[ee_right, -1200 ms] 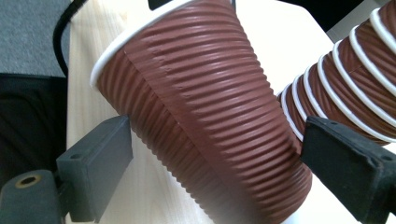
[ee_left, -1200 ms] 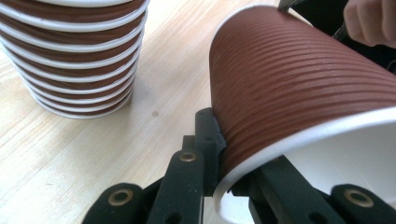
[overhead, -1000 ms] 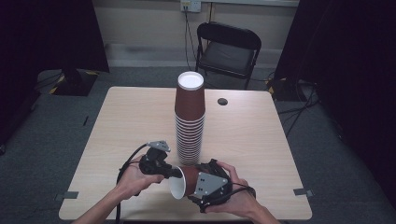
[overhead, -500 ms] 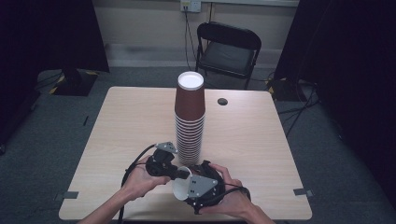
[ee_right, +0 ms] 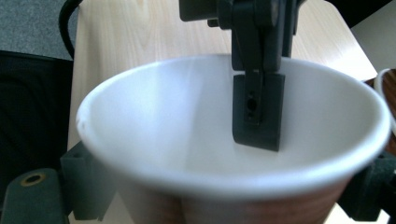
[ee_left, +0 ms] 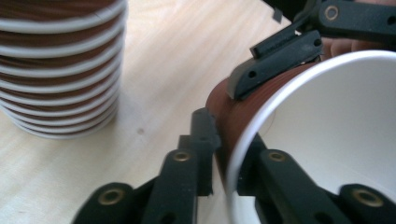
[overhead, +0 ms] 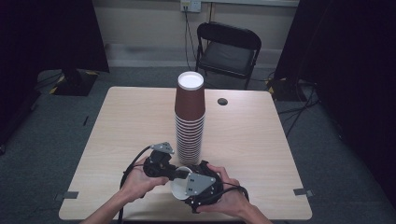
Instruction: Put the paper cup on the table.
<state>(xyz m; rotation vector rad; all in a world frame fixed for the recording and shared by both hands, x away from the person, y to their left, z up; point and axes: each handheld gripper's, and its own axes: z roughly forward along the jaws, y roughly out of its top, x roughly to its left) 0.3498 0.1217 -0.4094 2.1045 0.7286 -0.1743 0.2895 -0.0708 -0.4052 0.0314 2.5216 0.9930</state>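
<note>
Near the table's (overhead: 116,121) front edge, your right gripper (overhead: 198,184) clamps the loose paper cup's (overhead: 180,189) brown body while your left gripper (overhead: 173,173) pinches its rim, one jaw inside, probably steadying it for a handover beside the tall cup stack (overhead: 189,119).

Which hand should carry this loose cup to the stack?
Probably the right gripper: its jaws wrap the cup body, while the left gripper only pinches the rim. The stack stands just ahead.

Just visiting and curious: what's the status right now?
Right gripper shut on paper cup. Left gripper pinching cup's rim, one of its fingers inside. Cup stack stands close behind.
</note>
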